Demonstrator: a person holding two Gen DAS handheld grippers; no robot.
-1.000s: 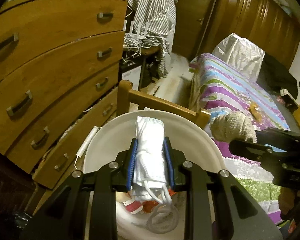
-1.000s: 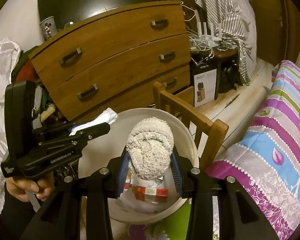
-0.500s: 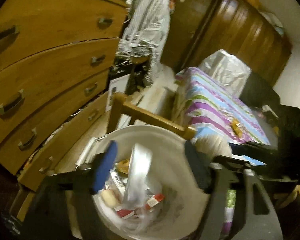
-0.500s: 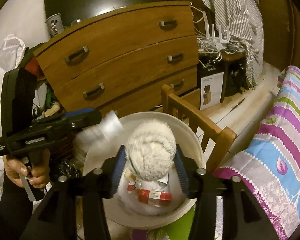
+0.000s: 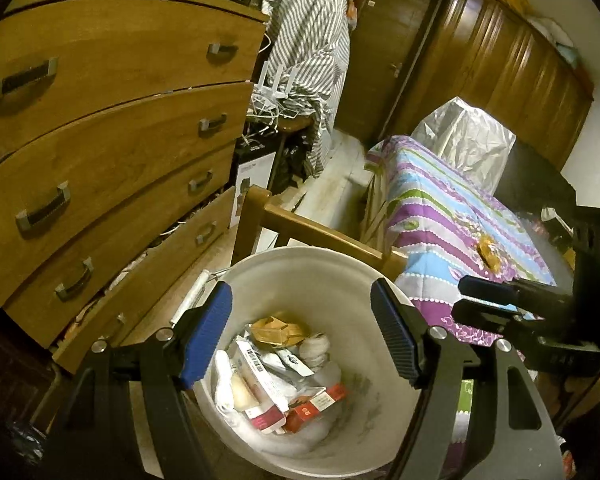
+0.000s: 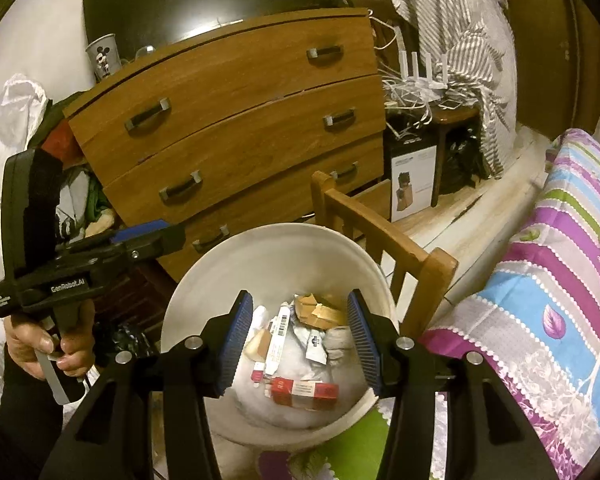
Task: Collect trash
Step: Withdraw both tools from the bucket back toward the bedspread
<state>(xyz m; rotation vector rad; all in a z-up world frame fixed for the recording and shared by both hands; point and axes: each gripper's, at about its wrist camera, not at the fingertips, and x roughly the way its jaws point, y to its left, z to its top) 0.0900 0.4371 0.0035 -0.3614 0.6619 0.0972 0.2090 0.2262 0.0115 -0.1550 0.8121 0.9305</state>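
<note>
Here, left gripper point(image 5: 302, 334) and right gripper point(image 6: 300, 338) jaws wide, empty, above white bucket point(image 5: 320, 264), perhaps chair point(image 6: 380, 236) behind.

The left black two-finger claw point(image 5: 302, 332) points downward, its blue-padded jaws having just been opening, now wide apart with nothing between them. The right black two-finger claw point(image 6: 300, 340) also tilts downward, jaws parted and empty after just opening. A bare hand point(image 6: 46, 344) in a dark sleeve grips the left claw's handle.
</note>
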